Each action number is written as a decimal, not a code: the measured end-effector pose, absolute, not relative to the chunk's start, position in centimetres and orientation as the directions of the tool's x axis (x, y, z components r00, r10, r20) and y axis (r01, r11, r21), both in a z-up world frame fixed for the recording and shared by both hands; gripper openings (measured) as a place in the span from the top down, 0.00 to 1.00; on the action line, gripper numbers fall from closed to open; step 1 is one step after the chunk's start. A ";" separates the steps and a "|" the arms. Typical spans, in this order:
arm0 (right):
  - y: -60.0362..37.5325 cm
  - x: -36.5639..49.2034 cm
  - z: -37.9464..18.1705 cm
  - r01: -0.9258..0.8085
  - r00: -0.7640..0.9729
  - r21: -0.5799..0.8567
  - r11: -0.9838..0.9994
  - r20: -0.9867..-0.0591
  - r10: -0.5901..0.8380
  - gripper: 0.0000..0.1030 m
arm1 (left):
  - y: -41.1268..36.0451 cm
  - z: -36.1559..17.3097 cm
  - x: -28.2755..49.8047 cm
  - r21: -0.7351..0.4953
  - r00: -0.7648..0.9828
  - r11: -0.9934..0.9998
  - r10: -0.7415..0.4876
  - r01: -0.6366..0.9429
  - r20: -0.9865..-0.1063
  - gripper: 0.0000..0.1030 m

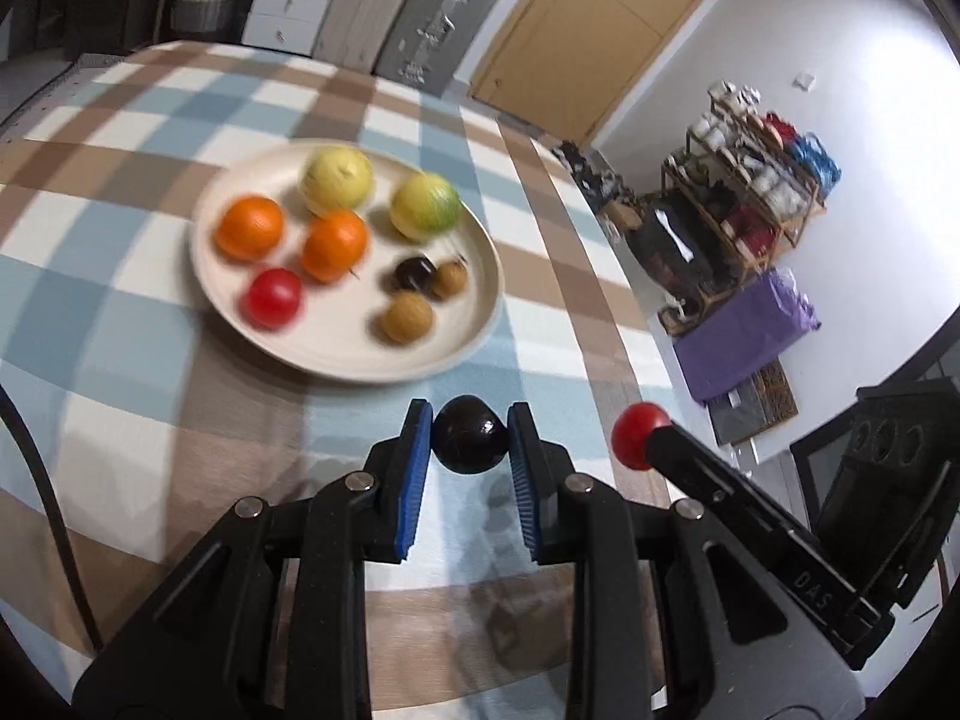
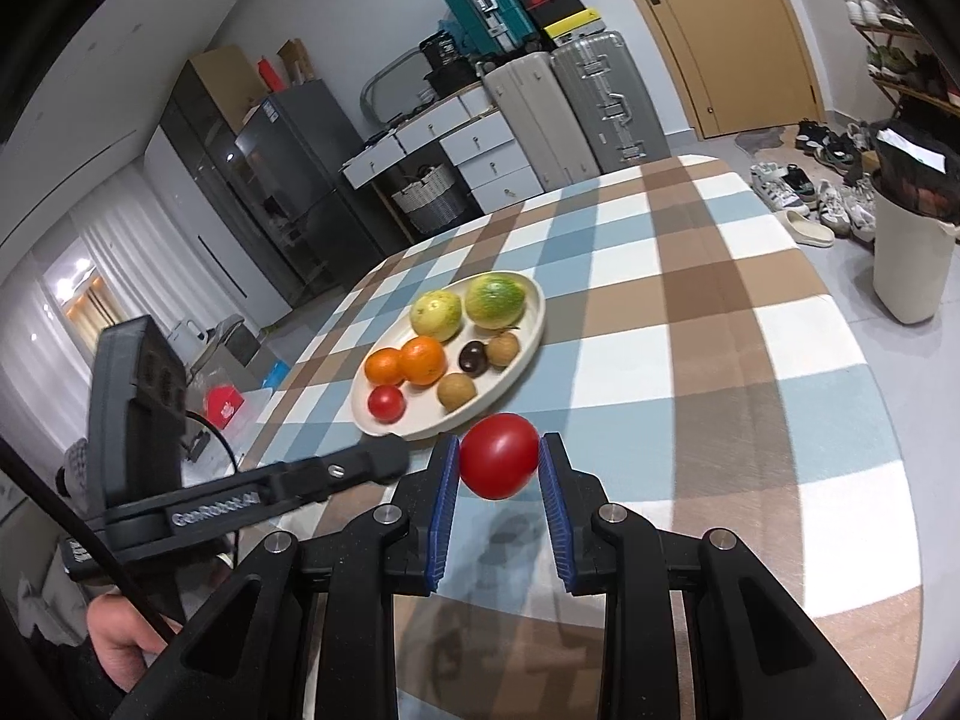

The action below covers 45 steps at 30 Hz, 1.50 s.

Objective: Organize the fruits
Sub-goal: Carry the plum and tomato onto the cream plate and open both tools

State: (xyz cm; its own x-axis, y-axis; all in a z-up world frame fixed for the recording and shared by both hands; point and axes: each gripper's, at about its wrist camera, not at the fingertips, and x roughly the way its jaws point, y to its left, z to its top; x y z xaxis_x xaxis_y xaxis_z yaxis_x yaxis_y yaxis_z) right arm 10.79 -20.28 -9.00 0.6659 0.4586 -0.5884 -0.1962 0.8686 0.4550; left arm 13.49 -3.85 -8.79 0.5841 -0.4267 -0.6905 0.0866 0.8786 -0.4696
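Note:
My left gripper (image 1: 470, 441) is shut on a dark purple round fruit (image 1: 469, 443), held above the checked tablecloth just in front of the cream plate (image 1: 474, 336). My right gripper (image 2: 499, 457) is shut on a red tomato (image 2: 499, 456), held just in front of the same plate (image 2: 534, 330); the tomato also shows in the left wrist view (image 1: 639, 435). The plate holds two oranges (image 1: 249, 228), two yellow-green fruits (image 1: 425, 205), a red tomato (image 1: 273, 298), a dark fruit (image 1: 414, 273) and two brown fruits (image 1: 408, 317).
The table carries a blue, brown and white checked cloth (image 2: 720, 324). Suitcases (image 2: 576, 102) and drawers stand beyond the far edge. A shoe rack (image 1: 750, 180) and a purple bag (image 1: 744, 330) stand on the floor off the table's right edge. A white bin (image 2: 912, 246) stands right.

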 end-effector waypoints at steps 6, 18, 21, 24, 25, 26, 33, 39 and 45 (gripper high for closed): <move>-17.7 12.7 -8.3 -0.248 0.645 0.435 0.866 -0.593 0.482 0.73 | 0.5 -7.7 14.8 -0.470 0.617 0.881 -0.401 0.056 -0.678 0.78; -13.3 18.6 -7.9 -0.313 0.603 0.403 0.860 -0.615 0.508 0.73 | 5.3 -6.5 20.9 -0.425 0.648 0.905 -0.345 0.036 -0.679 0.78; -12.7 20.0 -8.1 -0.315 0.598 0.400 0.861 -0.621 0.507 0.73 | 5.6 -6.8 22.5 -0.429 0.638 0.902 -0.357 0.046 -0.682 0.78; -12.3 21.1 -8.2 -0.316 0.595 0.400 0.861 -0.623 0.508 0.73 | 5.3 -7.1 24.0 -0.410 0.628 0.910 -0.354 0.060 -0.693 0.78; -12.2 21.5 -8.3 -0.315 0.593 0.400 0.861 -0.625 0.507 0.73 | 5.2 -7.2 24.3 -0.411 0.624 0.909 -0.360 0.067 -0.694 0.78; -12.1 21.9 -8.4 -0.315 0.592 0.399 0.861 -0.627 0.507 0.73 | 5.0 -7.3 24.7 -0.412 0.619 0.908 -0.366 0.074 -0.695 0.78; -11.5 24.2 -9.1 -0.303 0.585 0.396 0.867 -0.641 0.498 0.73 | 4.3 -8.9 26.8 -0.420 0.586 0.905 -0.375 0.063 -0.719 0.78; -11.3 25.5 -9.7 -0.307 0.578 0.396 0.865 -0.645 0.500 0.73 | 4.0 -9.9 27.6 -0.433 0.578 0.900 -0.384 0.058 -0.720 0.78; -11.0 26.1 -10.3 -0.300 0.581 0.382 0.874 -0.654 0.485 0.65 | 3.7 -10.1 28.3 -0.433 0.570 0.900 -0.382 0.049 -0.728 0.78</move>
State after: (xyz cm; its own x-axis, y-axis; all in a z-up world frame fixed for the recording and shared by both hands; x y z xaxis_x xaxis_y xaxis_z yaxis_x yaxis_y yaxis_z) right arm 26.06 -11.05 -10.29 0.5808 0.4849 -0.6538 -0.3002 0.8742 0.3817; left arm 28.26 3.75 -10.10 0.5699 -0.3816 -0.7278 0.0491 0.8999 -0.4333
